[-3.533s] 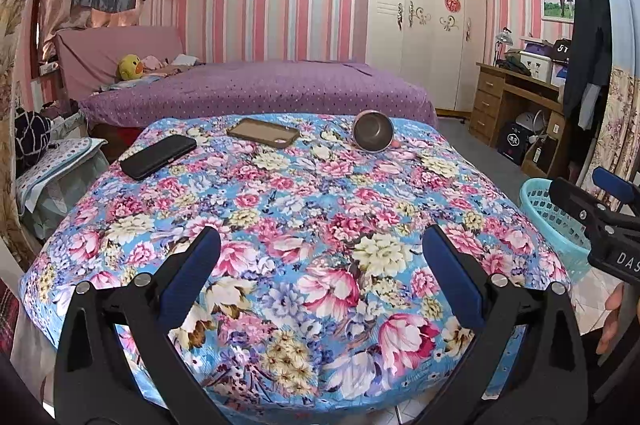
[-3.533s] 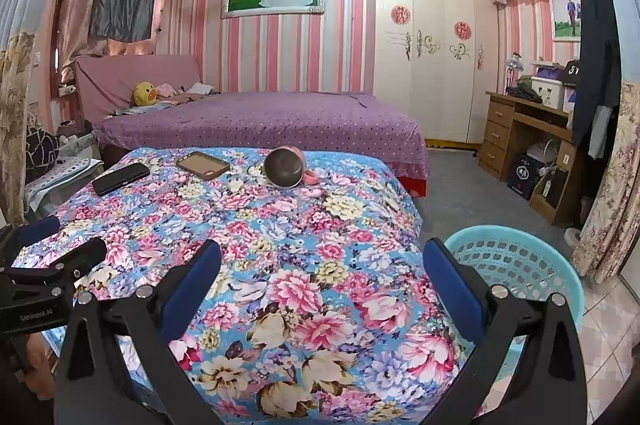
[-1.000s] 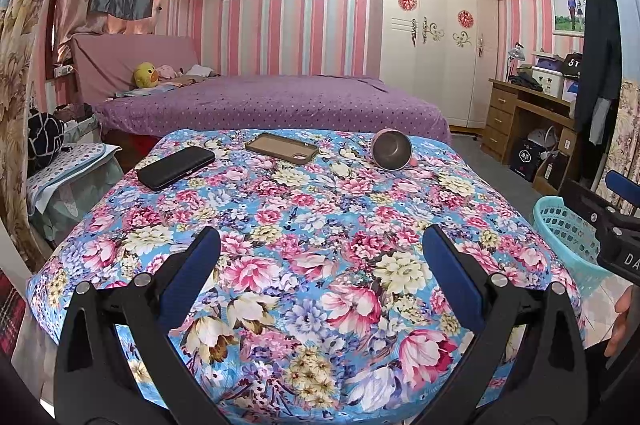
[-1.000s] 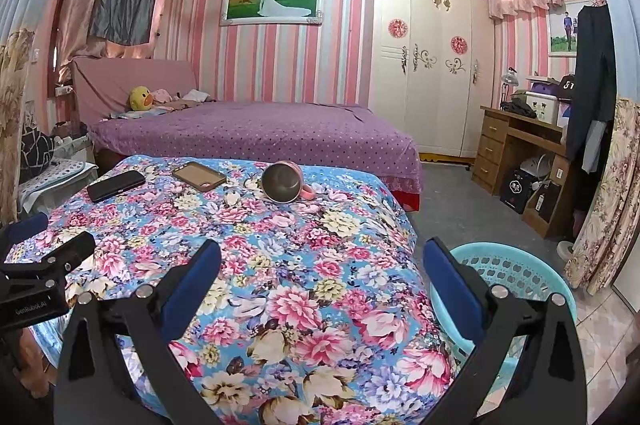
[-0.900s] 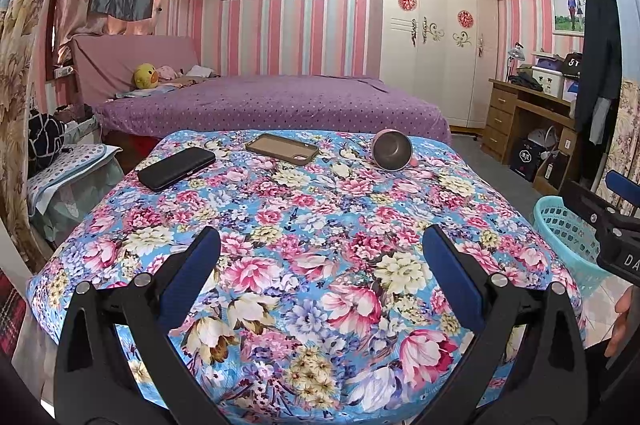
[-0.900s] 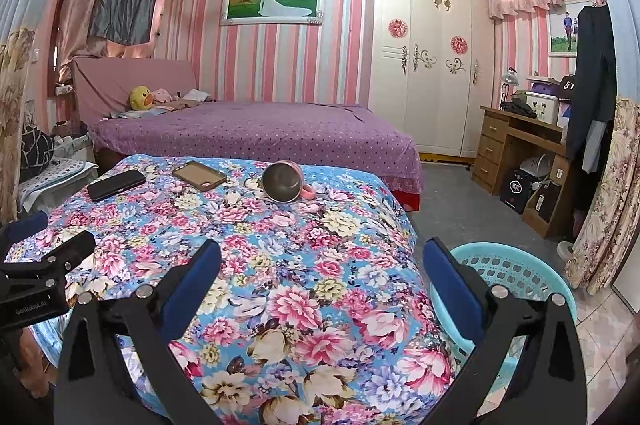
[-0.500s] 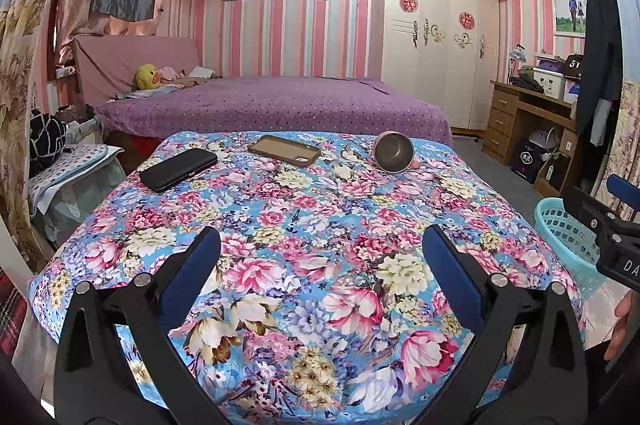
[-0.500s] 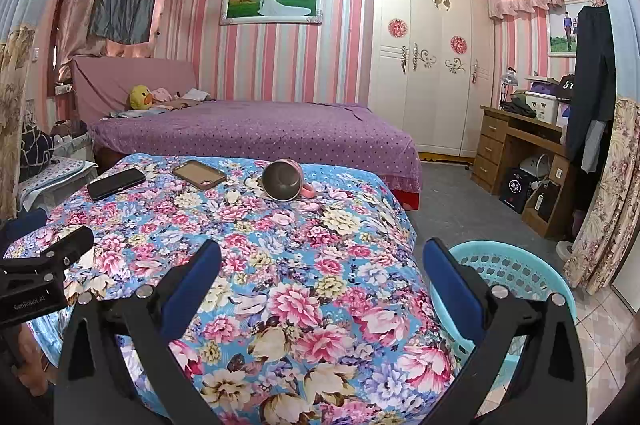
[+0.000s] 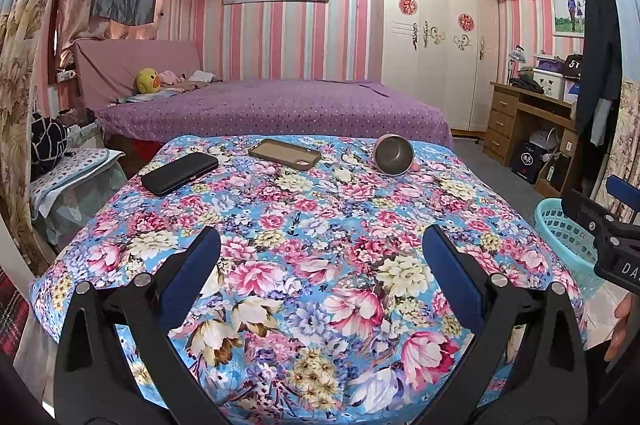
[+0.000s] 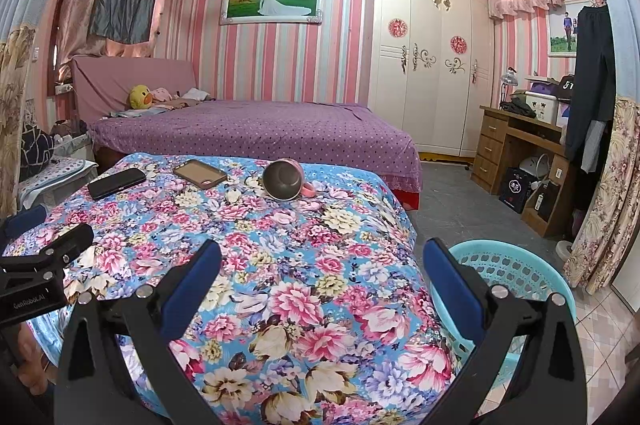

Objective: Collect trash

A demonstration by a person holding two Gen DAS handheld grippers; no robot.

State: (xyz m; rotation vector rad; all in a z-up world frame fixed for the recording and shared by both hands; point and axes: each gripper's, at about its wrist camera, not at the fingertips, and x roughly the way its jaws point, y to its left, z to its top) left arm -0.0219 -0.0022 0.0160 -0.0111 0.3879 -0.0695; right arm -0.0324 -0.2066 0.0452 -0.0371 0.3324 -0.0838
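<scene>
Holding both the left gripper [image 9: 320, 273] and right gripper [image 10: 322, 275] spread wide and empty, you did best reaching ahead for the tipped cup [image 10: 285, 180], with the basket [image 10: 516, 273] just beside the right one.

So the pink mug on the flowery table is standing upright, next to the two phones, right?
Not quite. The pink mug is lying on its side, its open mouth facing the camera, as the right wrist view shows. It is on the flowery table, near the two phones.
</scene>
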